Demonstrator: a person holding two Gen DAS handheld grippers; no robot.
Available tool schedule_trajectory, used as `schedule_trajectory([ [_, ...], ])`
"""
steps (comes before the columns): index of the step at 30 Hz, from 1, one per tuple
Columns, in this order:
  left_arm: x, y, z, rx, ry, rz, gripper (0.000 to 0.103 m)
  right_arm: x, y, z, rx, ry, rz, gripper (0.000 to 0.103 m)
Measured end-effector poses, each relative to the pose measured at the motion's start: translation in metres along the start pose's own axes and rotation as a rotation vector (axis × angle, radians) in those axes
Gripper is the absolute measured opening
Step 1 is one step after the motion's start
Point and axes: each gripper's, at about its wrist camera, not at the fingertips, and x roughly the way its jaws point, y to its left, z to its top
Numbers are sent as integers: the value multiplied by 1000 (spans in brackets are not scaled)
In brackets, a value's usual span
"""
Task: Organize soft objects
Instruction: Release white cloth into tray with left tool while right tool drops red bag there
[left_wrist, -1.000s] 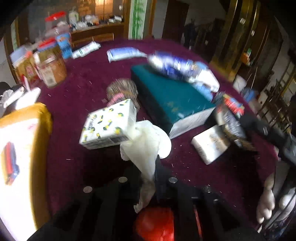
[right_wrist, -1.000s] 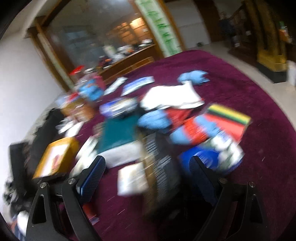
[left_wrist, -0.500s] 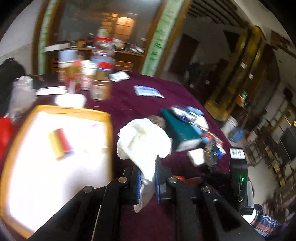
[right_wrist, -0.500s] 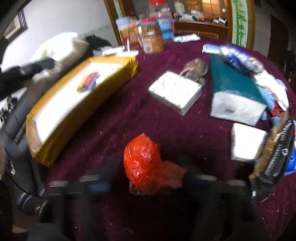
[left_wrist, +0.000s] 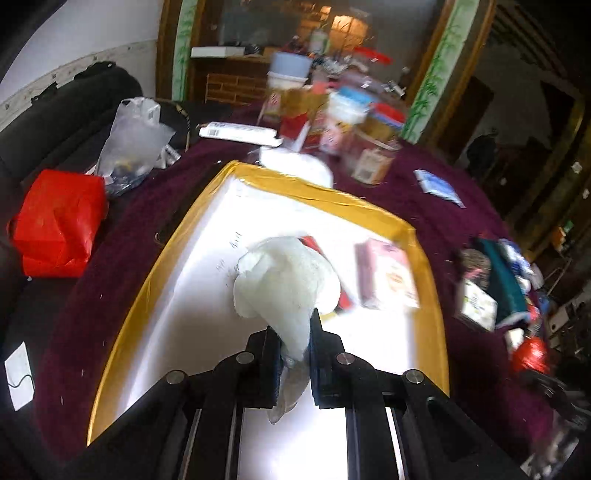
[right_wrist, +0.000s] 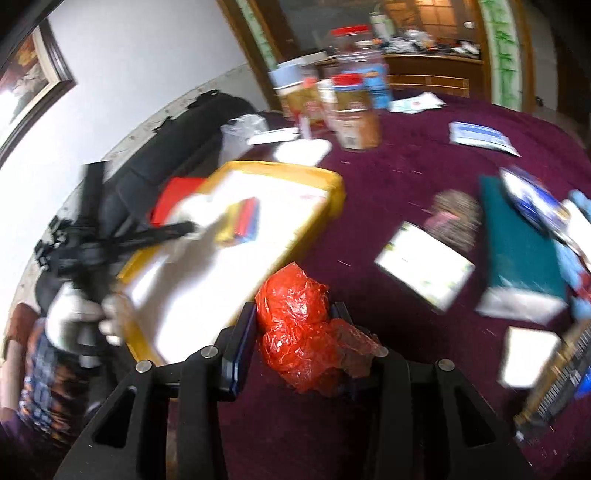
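Observation:
My left gripper (left_wrist: 294, 328) is shut on a white soft bundle (left_wrist: 284, 284) and holds it above the yellow-rimmed white tray (left_wrist: 314, 192). A pink packet (left_wrist: 388, 277) and a red item lie in the tray. My right gripper (right_wrist: 293, 317) is shut on a crumpled red plastic bag (right_wrist: 303, 325) above the maroon cloth, just right of the tray (right_wrist: 325, 181). The left gripper (right_wrist: 177, 230) shows blurred over the tray in the right wrist view.
Jars (right_wrist: 351, 107) and packets stand beyond the tray. A teal box (right_wrist: 517, 240), a patterned tissue pack (right_wrist: 424, 266), a white pack (right_wrist: 528, 354) and blue items lie at the right. A red bag (left_wrist: 55, 221) and a clear bag (left_wrist: 129, 147) sit left of the tray.
My left gripper has swung left with the white bundle from the table's middle to over the tray. My right gripper has closed on the red bag and moved toward the tray.

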Motion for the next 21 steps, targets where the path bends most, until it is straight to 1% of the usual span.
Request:
schedule_trajectory([
  [2,13,4,9,7,6,27,12,14,17,13,-25,15,14,39],
  [5,28,7,19,-12,26,27,13,40,37,31,-41,45,22,39],
  [7,38,10,28,-20,19,54,22,59,47,45,-46,63,20,39],
  [8,39,13,30,-31,20,57,32,68,50,53,-51,65,11,39],
  [9,42,18,32,-59,24,45,44,79,54,64,-59,62,-6,39],
  [11,41,28,34,-125,22,3,50,92,55,78,-46,61,-12,39],
  [12,36,35,33,-163,13,-23,53,102,54,88,-23,69,0,39],
  [14,28,41,30,-190,-8,-43,56,116,53,101,6,77,1,40],
  [16,17,46,25,-204,-27,-65,58,131,53,114,22,80,-15,40],
  [19,-1,49,18,-226,-57,-95,61,149,50,127,28,91,-60,41],
  [20,-7,50,16,-230,-67,-106,62,154,48,129,35,95,-69,44],
  [21,-13,50,14,-232,-79,-116,64,160,46,131,47,106,-72,52],
])
